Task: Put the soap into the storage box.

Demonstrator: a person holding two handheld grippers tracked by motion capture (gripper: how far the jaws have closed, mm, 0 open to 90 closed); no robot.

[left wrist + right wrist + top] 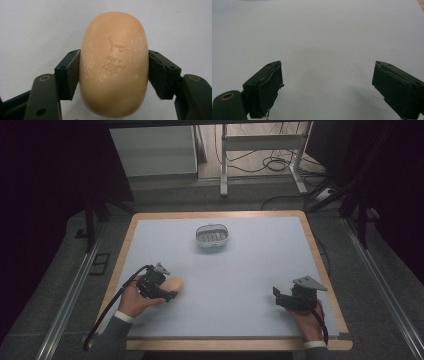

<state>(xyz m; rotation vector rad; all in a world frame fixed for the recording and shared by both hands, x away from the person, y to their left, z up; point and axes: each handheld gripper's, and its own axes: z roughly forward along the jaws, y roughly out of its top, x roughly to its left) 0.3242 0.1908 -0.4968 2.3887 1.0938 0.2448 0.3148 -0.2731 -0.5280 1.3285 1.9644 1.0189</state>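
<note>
Pale blue table (250, 285), dark room behind. Left gripper (169, 293) has its jaws clamped on the soap bar (113, 65), one pad on each long side, bar sticking out past the jaw tips. Its long axis runs along the jaws, pointing away from the hand. Grasp looks done; carrying it to the soap dish (212, 235), well ahead of the jaws, seems left. Right gripper (327, 87) rests with jaws wide, nothing between them.
</note>
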